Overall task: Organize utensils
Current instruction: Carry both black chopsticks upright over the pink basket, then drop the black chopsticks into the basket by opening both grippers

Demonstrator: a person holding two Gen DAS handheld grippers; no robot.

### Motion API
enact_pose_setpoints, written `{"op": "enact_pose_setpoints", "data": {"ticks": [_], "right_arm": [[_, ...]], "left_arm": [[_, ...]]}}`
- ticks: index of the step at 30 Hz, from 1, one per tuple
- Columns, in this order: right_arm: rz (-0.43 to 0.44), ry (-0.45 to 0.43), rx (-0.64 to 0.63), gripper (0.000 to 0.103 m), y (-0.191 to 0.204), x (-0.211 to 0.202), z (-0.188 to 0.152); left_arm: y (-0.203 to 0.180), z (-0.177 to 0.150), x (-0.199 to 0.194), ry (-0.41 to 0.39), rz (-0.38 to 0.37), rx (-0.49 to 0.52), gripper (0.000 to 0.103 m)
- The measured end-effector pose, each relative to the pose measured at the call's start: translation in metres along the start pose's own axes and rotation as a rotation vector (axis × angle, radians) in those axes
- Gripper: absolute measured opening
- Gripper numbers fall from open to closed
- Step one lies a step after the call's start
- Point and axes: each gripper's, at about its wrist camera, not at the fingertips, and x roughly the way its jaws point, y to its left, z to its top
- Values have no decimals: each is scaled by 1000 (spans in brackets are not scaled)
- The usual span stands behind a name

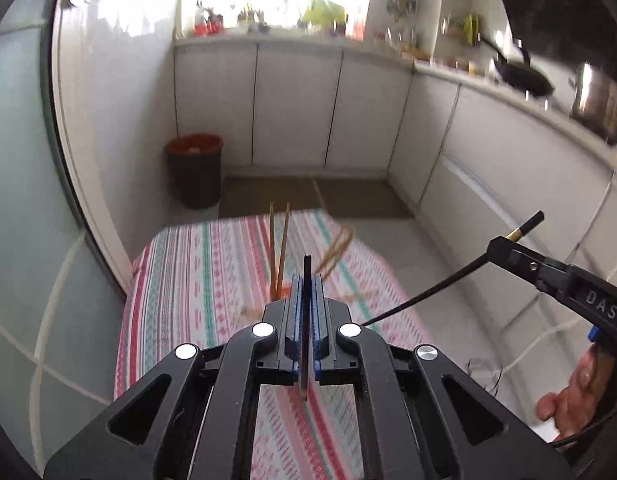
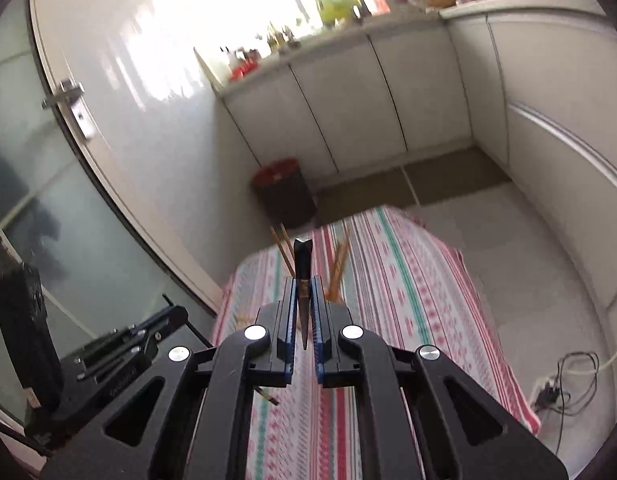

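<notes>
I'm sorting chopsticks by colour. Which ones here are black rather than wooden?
The black chopsticks are the ones clamped in each hand-held gripper; the wooden chopsticks stand beyond over the striped tablecloth.

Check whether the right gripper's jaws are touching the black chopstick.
Touching. The right wrist view shows the right gripper with its blue-edged jaws closed on the black chopstick, whose end sticks out beyond them.
</notes>
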Motion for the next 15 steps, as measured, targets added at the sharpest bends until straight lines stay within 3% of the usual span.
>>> {"op": "enact_pose_setpoints", "data": {"ticks": [7,13,15], "right_arm": [[-22,-88,-20,7,8,32,38],[-31,-49,-28,7,2,79,37],[-37,-9,-24,7,-2,98,33]], "left_arm": [[0,40,32,-84,28,-60,3],[11,39,101,-49,72,-75,5],[18,34,117,-15,65,-89,12]]}}
